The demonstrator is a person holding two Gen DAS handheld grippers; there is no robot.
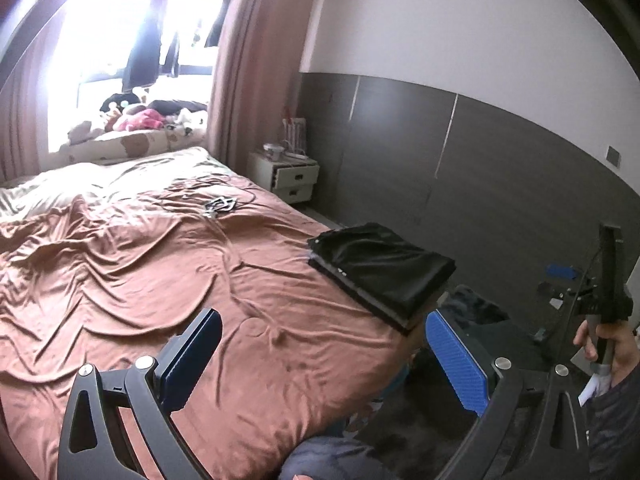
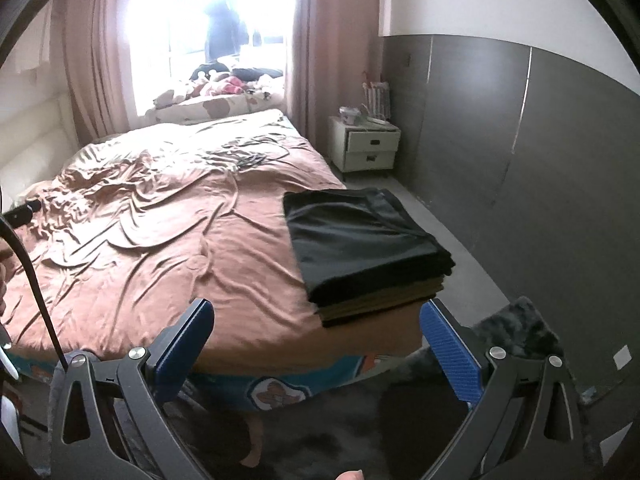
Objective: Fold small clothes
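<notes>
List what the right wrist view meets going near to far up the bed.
Open right gripper → stack of folded dark clothes → tangled black cables → cream patterned pillow → bright window.

- My left gripper (image 1: 324, 356) is spread wide, blue pads (image 1: 456, 360) well apart, nothing between them.
- My right gripper (image 2: 316, 344) is just as wide — empty too.
- In the left view my right hand (image 1: 612, 344) grips its handle, held upright off to the side.
</notes>
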